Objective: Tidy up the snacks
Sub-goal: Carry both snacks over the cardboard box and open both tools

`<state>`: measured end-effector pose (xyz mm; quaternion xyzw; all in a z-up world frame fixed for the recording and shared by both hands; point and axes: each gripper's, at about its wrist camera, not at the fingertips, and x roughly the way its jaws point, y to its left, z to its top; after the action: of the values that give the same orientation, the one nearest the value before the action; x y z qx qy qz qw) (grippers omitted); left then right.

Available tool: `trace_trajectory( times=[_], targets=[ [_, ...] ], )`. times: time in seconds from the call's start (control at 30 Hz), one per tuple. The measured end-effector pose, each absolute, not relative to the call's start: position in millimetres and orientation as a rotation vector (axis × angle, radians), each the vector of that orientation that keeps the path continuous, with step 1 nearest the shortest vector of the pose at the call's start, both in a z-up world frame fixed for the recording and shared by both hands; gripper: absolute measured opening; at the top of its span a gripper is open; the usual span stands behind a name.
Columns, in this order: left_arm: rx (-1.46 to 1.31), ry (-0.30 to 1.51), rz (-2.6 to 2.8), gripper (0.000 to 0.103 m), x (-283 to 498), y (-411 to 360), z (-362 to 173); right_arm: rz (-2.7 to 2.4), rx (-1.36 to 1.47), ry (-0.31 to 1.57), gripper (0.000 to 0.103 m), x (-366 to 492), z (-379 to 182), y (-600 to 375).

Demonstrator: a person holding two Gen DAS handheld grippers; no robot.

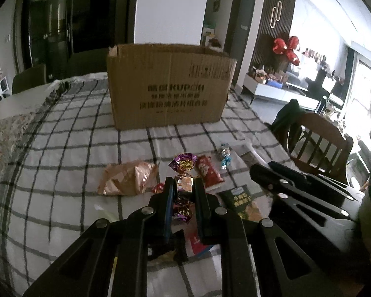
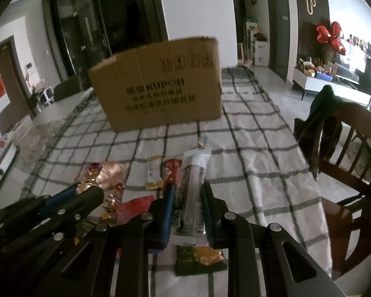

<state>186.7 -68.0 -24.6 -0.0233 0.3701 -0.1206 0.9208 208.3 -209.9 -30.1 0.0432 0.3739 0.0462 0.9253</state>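
An open cardboard box [image 1: 169, 86] stands at the far side of the checked tablecloth; it also shows in the right wrist view [image 2: 160, 84]. My left gripper [image 1: 184, 185] is shut on a purple-and-gold wrapped candy [image 1: 184, 170] and holds it above the cloth. My right gripper [image 2: 188, 189] is shut on a long clear-and-white snack stick packet [image 2: 191, 180]. Loose snacks lie below: a rose-gold bag [image 1: 128, 179], a red packet [image 1: 209, 170], a dark green packet [image 1: 246, 204], and small blue-silver candies [image 1: 225, 154].
A wooden chair [image 1: 319, 141] with dark clothing on it stands at the table's right edge. The checked tablecloth [image 2: 254, 153] covers the table. A white device [image 2: 2, 163] lies at the left edge in the right wrist view.
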Motion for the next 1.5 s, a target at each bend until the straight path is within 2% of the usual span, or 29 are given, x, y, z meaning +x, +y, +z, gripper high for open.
trace_trajectory(
  times=[0.4,0.87,1.07,1.5],
  targets=[
    [-0.003,0.678,-0.300,0.017,210.4,-66.8,33.5,0.138,0.090,0.658,0.023,219.5,35.4,-207.4],
    [0.036,0.667,-0.338,0.017,302.4,-54.2,89.9,0.193,0.085,0.582,0.023,300.1,92.3,-198.3],
    [0.040,0.711,-0.334,0.017,348.6,-53.0,96.6,0.211,0.107,0.615,0.023,351.6,99.3,-198.8],
    [0.009,0.816,-0.298,0.017,423.8,-47.0,74.8,0.197,0.048,0.706,0.023,425.3,79.5,-190.2]
  ],
)
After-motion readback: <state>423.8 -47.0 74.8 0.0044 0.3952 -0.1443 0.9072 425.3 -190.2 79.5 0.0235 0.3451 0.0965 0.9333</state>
